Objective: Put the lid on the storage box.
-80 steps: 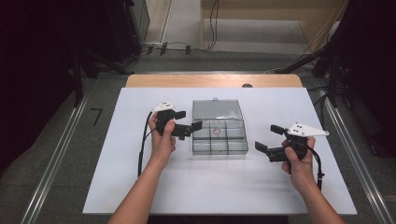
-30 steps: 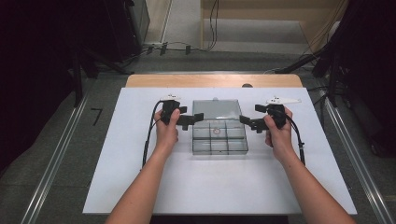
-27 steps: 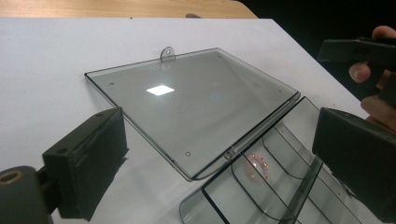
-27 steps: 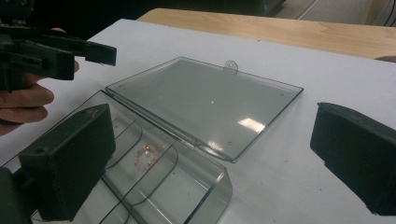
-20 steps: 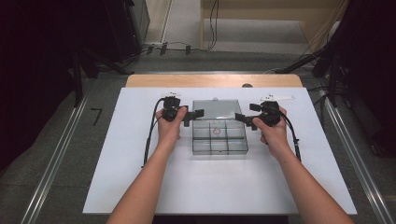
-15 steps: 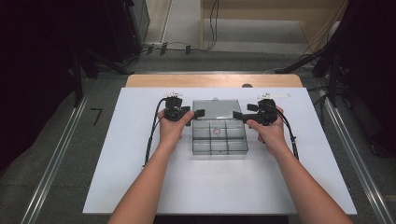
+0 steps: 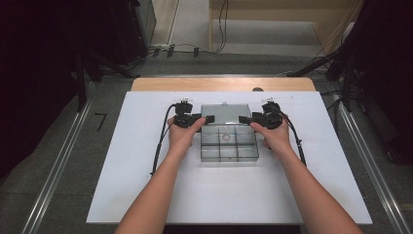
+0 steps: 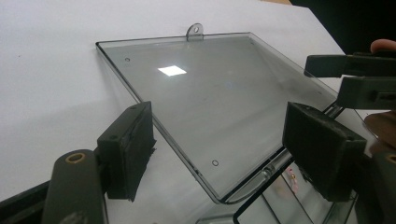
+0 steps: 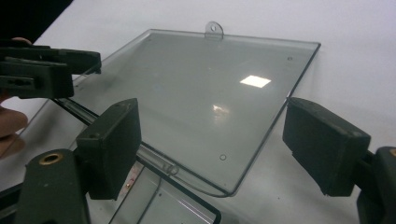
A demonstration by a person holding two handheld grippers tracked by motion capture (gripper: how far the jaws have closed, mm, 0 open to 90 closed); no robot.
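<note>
Looking down from the high view, we see the left hand-held gripper and the right hand-held gripper facing each other across a clear, grey-tinted plastic compartment box that sits on the white counter. The box's flat transparent lid lies folded back and open between the two hand-held grippers, its small hanging tab at the far edge. Each hand-held gripper reaches in at the hinge end of that lid, one from each side. In the left gripper view we find the lid's near corner lying between the black pads, which stand spread and clear of the plastic; the jaws have just been closing. In the right gripper view the opposite lid corner sits between that hand-held gripper's spread pads, also untouched, its jaws likewise just closing. A small ring rests in a middle compartment, nearer us than both hand-held grippers.
</note>
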